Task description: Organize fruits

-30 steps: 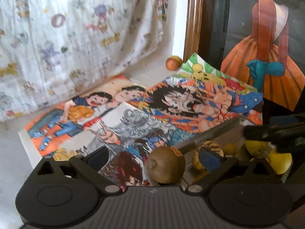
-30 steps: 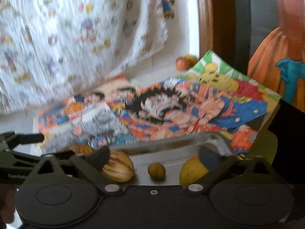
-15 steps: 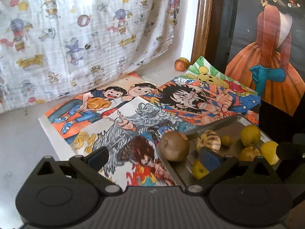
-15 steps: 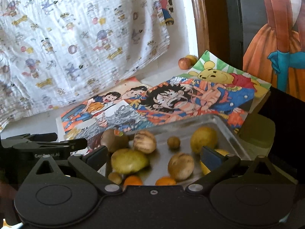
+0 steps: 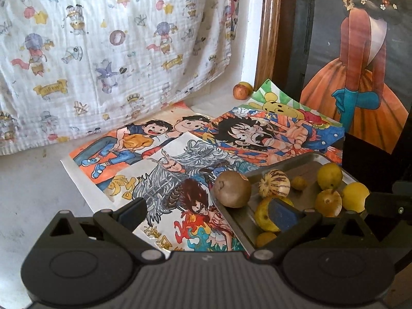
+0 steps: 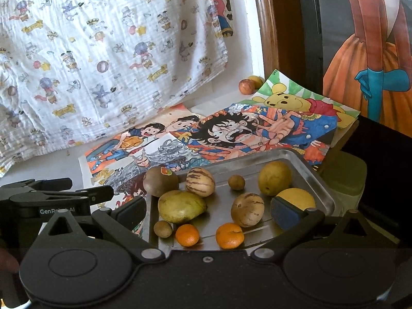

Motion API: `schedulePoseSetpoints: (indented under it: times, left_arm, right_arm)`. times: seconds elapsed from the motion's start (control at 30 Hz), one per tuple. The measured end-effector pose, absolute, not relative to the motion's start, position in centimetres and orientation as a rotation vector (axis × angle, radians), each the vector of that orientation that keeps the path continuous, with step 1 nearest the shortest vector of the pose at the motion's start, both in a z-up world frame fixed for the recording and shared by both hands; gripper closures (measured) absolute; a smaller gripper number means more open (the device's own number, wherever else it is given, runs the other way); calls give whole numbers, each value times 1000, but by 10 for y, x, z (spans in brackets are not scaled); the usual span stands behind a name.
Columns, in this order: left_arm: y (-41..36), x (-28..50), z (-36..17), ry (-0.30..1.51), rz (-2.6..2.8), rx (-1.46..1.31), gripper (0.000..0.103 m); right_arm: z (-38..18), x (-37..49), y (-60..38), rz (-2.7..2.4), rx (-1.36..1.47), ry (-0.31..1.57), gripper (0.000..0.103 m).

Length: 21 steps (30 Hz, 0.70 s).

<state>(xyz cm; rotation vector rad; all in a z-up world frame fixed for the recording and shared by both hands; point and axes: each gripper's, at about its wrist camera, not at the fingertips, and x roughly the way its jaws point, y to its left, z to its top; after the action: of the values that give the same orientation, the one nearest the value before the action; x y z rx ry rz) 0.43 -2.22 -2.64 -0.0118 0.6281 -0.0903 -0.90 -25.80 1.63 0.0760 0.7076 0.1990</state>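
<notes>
Fruit fills the metal tray (image 6: 312, 170): a green mango (image 6: 180, 206), two striped melons (image 6: 200, 181), two oranges (image 6: 187, 234), a pair of small brown fruits (image 6: 236, 182), a yellow-green fruit at the back (image 6: 274, 177) and a yellow one (image 6: 296, 197) partly behind the right gripper's blue pad. A brown kiwi (image 6: 160, 181) with an orange sticker sits at the tray's far left corner, seemingly just outside the rim and on the paper (the left wrist view suggests the same, though not for certain).

Both cameras have pulled back and up over the last second; a second ago each gripper was low and close to the fruit, and now the whole tray shows. The left gripper (image 5: 206, 213) hangs spread wide over the drawings with nothing between its fingers. The right gripper (image 6: 208, 211) is likewise wide apart and empty above the tray's near edge. This reads as a retreat after a placement, leaving both free for the next pick.

Beyond the tray lie the cartoon drawings (image 5: 154, 154) on the bench (image 5: 31, 180), and at the far wall two stray fruits (image 5: 240, 91) rest by the wooden frame (image 5: 267, 36), well apart from the tray. They, and probably the kiwi, look like what remains to gather. A printed cloth (image 5: 103, 51) hangs behind
</notes>
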Motion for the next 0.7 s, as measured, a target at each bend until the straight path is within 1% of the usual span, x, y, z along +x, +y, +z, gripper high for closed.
schedulePoseSetpoints:
  times: [0.7]
  left_arm:
    - [-23, 3, -26, 626, -90, -8, 0]
  right_arm:
    - [17, -10, -257, 204, 73, 708, 1]
